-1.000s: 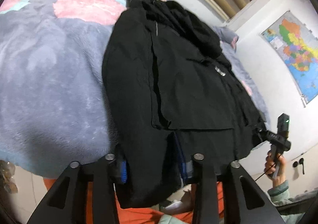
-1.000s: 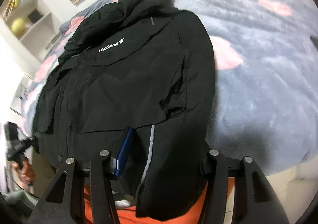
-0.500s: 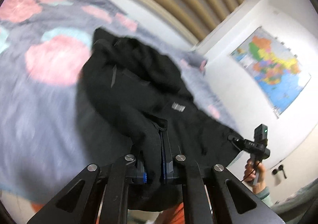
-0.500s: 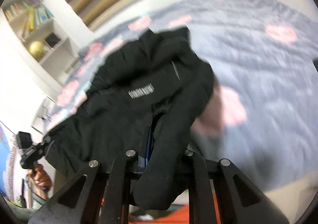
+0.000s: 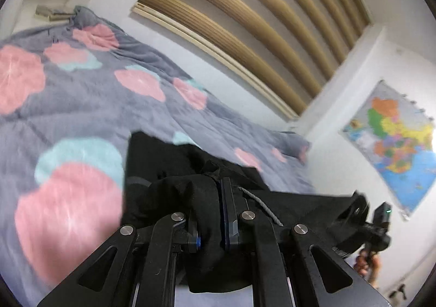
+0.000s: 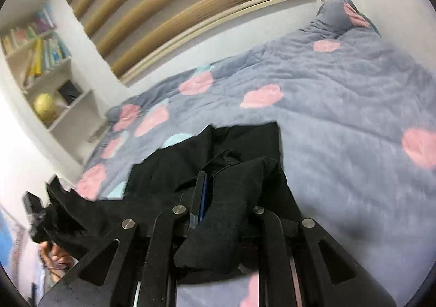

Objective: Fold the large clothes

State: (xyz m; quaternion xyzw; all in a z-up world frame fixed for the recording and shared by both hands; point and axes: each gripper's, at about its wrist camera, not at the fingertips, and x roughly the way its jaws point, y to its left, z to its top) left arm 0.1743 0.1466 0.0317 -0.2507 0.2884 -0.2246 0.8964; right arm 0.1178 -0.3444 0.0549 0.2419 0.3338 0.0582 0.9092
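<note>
A large black jacket (image 5: pixel 169 170) lies on the bed with its near hem raised off the quilt. My left gripper (image 5: pixel 215 198) is shut on a bunch of that hem, and black cloth fills the gap between its blue pads. In the right wrist view the jacket (image 6: pixel 245 143) hangs over my right gripper (image 6: pixel 226 192), which is shut on the hem too; its right finger is hidden under cloth. The hem stretches between both grippers. The right gripper (image 5: pixel 362 214) shows at the left view's right edge. The left gripper (image 6: pixel 41 219) shows at the right view's left edge.
A grey quilt (image 5: pixel 81 105) with pink and teal blotches covers the bed (image 6: pixel 340 94) beyond the jacket. Behind it is a wall with wooden slats (image 5: pixel 245 12). A world map (image 5: pixel 395 143) hangs on the right wall. A shelf (image 6: pixel 41 67) with books and a yellow ball stands left.
Both grippers went from open around the hem to shut on it, then rose and moved forward over the bed. The hem lifted with them and much less of the jacket now shows.
</note>
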